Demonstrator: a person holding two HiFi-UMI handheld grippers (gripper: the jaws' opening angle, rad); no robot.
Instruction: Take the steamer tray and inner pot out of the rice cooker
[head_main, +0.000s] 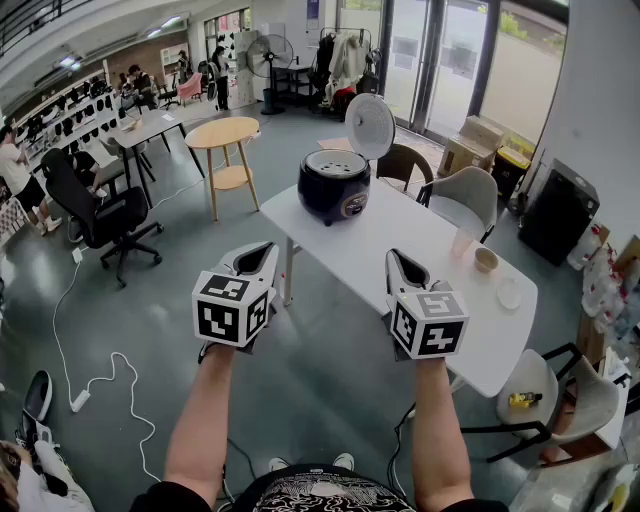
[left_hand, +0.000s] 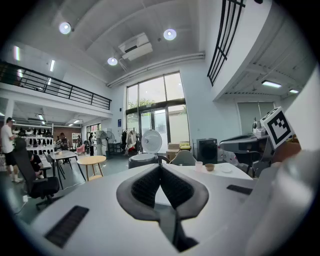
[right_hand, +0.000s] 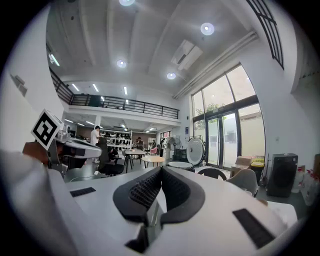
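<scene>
**— Where's the job?**
— The rice cooker (head_main: 334, 192) stands at the far end of the white table (head_main: 430, 240), well ahead of me. Its lid (head_main: 370, 124) is up and the pale steamer tray (head_main: 335, 163) sits in its mouth. The inner pot lies hidden beneath.

**— And your jaws?**
— Left gripper (head_main: 262, 252) and right gripper (head_main: 400, 262) are both clenched on nothing. I reckon I must step close and part them, then pinch the tray's rim on opposite sides so it lifts flat.

Grey floor (head_main: 150, 330). White table (head_main: 380, 215) centre; round wooden table (head_main: 222, 133) and black office chair (head_main: 100, 215) to its left, beige chair (head_main: 468, 195) behind it, glass doors (head_main: 440, 50) beyond, daylight through them. Ceiling spotlights (left_hand: 169, 34) lit.
</scene>
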